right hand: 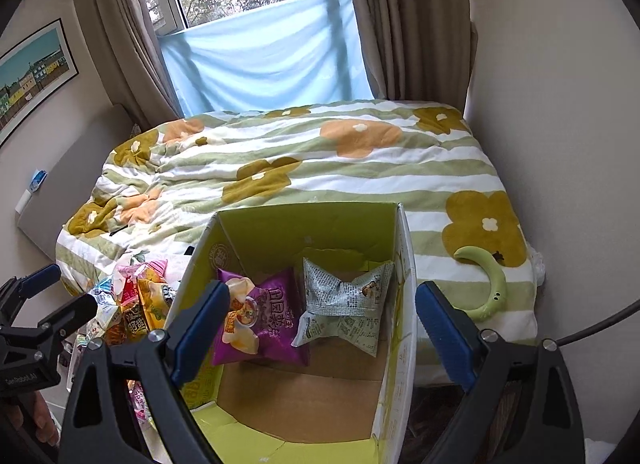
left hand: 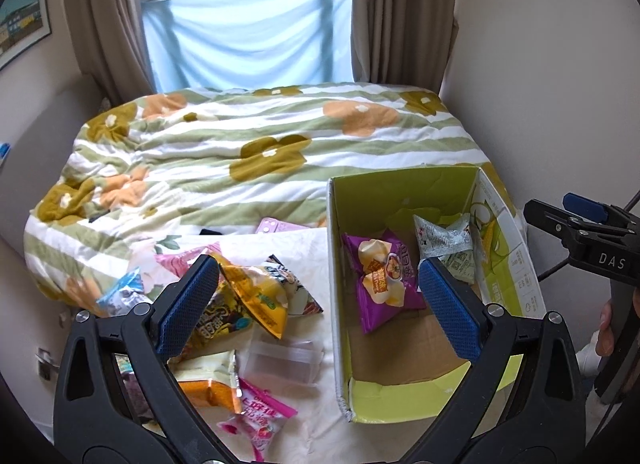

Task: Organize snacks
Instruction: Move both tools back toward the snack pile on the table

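Both sets of fingers stand wide open and empty: the right gripper (right hand: 320, 328) hangs over the cardboard box (right hand: 394, 376), where a purple chip bag (right hand: 264, 328) and a grey packet (right hand: 344, 300) already lie. The left gripper (left hand: 316, 304) straddles the box's near wall, beside the loose snack pile (left hand: 240, 304) on the bed (left hand: 280, 152). The box's front half is bare, and its tall walls call for lifting packets in from above.

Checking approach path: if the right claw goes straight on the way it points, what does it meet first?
Probably the snacks in the green box: the right claw, open and empty, frames the purple chip bag and the grey packet. Which comes first is unclear.
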The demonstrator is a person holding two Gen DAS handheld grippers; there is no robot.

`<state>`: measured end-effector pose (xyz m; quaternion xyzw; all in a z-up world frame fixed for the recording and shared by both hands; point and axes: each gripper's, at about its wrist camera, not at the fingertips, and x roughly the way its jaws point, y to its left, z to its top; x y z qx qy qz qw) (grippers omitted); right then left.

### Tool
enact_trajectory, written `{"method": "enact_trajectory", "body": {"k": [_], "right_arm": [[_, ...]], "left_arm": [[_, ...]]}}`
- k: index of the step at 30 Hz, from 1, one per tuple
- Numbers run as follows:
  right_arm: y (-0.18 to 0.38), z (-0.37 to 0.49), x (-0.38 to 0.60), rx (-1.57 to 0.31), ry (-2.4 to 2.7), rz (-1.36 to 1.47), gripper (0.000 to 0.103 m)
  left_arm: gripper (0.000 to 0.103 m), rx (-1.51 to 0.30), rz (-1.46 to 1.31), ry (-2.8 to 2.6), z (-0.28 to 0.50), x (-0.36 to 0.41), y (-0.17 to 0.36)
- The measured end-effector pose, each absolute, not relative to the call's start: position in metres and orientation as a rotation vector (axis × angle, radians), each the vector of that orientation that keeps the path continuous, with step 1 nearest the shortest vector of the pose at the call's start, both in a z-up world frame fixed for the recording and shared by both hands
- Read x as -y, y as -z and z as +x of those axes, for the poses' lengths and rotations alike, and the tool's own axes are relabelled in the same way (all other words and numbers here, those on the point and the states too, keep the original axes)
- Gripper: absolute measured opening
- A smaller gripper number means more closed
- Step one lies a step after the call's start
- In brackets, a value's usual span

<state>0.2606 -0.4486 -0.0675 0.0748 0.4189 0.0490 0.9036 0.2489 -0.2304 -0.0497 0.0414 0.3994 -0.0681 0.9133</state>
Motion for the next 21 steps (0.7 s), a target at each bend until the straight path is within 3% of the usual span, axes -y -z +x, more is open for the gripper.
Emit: {"method": "enact_trajectory", "body": {"k": [10, 21], "right_arm": [[0.031, 0.175, 0.384, -0.758, -0.033, 0.172, 0.093], [0.052, 0.117, 0.272, -0.777, -0.061, 0.225, 0.093]], "left_arm": [[0.1, -0.762, 0.104, 0.196, 0.183, 0.141, 0.033], [0.099, -0.801, 0.031, 0.174, 0.142, 0.0, 0.051]]}}
